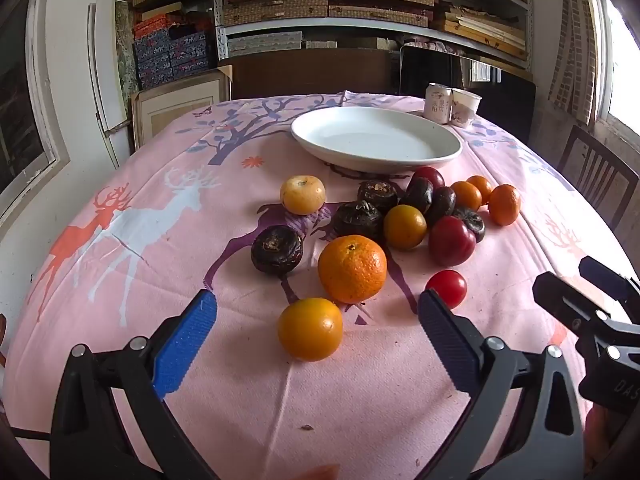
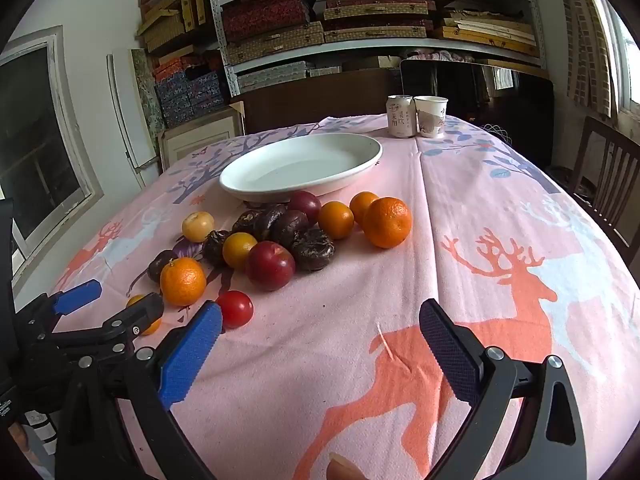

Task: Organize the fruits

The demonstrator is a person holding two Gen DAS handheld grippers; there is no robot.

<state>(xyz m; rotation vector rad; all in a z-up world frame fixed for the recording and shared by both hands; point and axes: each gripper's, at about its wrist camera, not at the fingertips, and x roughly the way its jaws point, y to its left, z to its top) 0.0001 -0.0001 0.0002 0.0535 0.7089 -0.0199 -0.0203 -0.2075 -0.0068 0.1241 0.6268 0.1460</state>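
Loose fruit lies on the pink deer-print tablecloth (image 1: 160, 216) in front of an empty white oval plate (image 1: 376, 138) (image 2: 300, 166). In the left wrist view my left gripper (image 1: 316, 308) stands open, a smooth yellow-orange fruit (image 1: 310, 329) just beyond its tips, a mandarin (image 1: 352, 269) and a small red tomato (image 1: 447, 288) behind it. Dark brown fruits (image 1: 277, 249), red plums (image 1: 452, 241) and more mandarins (image 1: 504, 204) cluster farther back. My right gripper (image 2: 320, 322) is open over bare cloth, the tomato (image 2: 235, 308) next to its left finger.
A drink can (image 2: 400, 116) and a paper cup (image 2: 430, 116) stand at the table's far edge. A dark wooden chair (image 2: 608, 184) is at the right side. Shelves of boxes fill the back wall. The left gripper's body (image 2: 100, 320) shows at the right wrist view's lower left.
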